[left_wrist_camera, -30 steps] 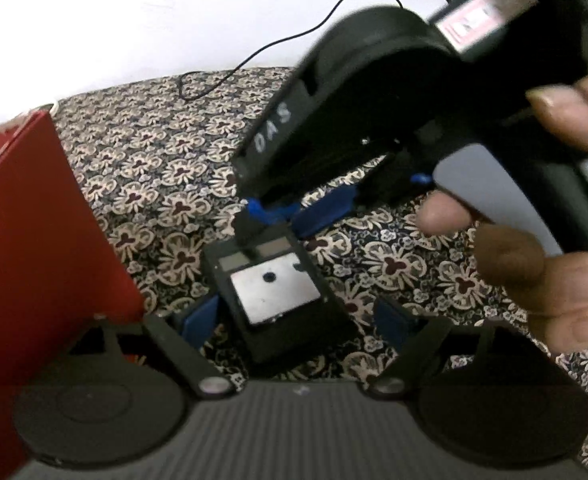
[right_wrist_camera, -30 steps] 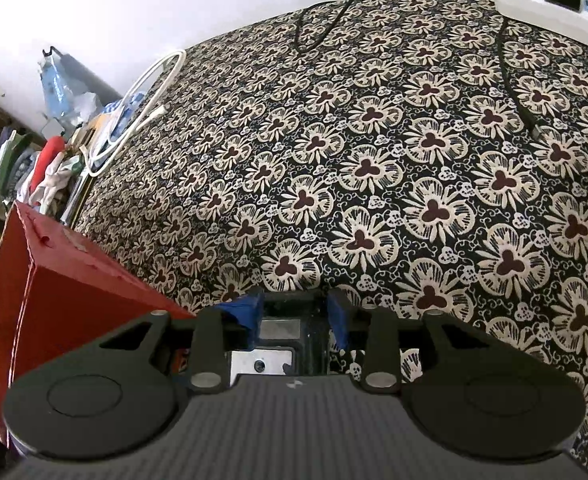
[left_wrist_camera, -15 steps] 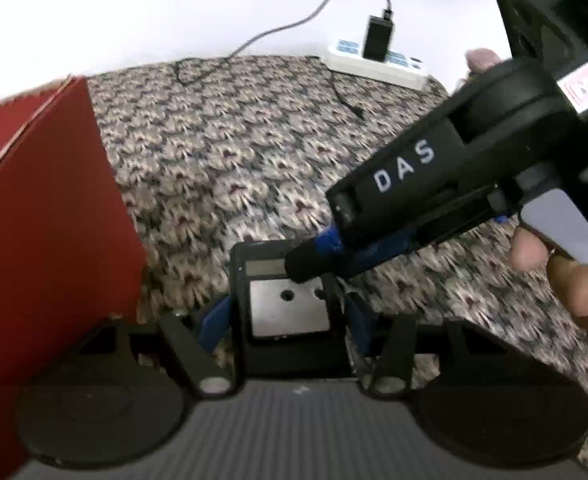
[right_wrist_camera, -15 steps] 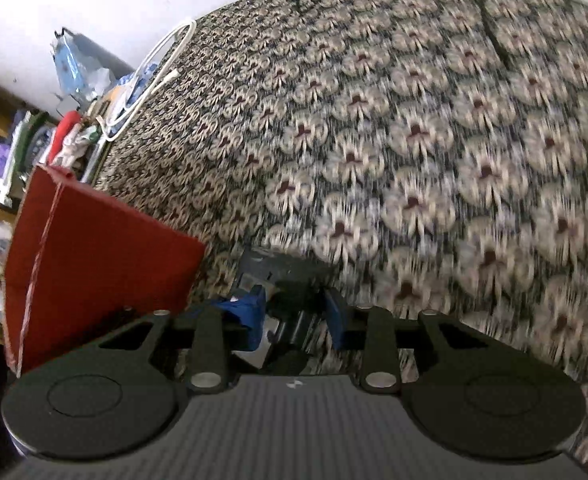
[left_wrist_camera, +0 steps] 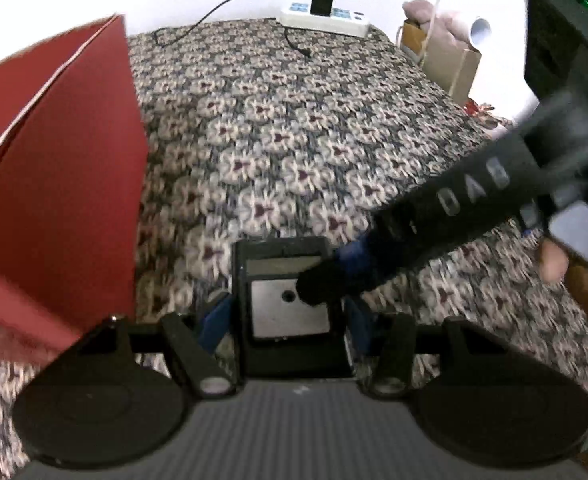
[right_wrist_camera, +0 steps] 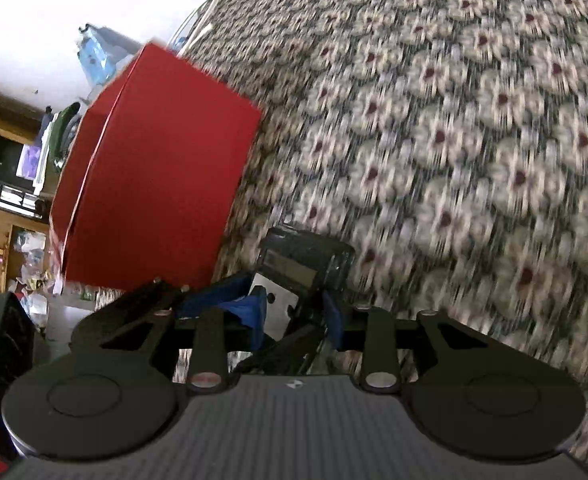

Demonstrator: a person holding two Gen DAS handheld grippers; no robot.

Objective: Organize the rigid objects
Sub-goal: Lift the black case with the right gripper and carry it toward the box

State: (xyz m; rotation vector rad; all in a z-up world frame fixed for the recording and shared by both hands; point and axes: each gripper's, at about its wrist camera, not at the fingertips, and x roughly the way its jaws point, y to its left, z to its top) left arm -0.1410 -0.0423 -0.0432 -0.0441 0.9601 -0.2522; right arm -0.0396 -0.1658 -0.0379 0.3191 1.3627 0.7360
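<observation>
A black block with a metal plate (left_wrist_camera: 290,304) sits between the blue pads of my left gripper (left_wrist_camera: 288,320), which is shut on its sides, low over the patterned bedspread (left_wrist_camera: 294,152). My right gripper (right_wrist_camera: 294,312) reaches in from the right in the left wrist view (left_wrist_camera: 334,280); its fingers close on the same block (right_wrist_camera: 306,264) from the far end. A red box (left_wrist_camera: 54,200) stands at the left, also in the right wrist view (right_wrist_camera: 154,168).
A white power strip (left_wrist_camera: 324,20) with a black charger and cable lies at the bed's far edge. A cardboard box (left_wrist_camera: 450,64) stands off the bed at the back right. Shelves with clutter (right_wrist_camera: 10,208) are beyond the red box.
My left gripper has closed in around the black block, which now sits between its pads. Both views have swung so the red box looks nearer. The right gripper stays on the block.
</observation>
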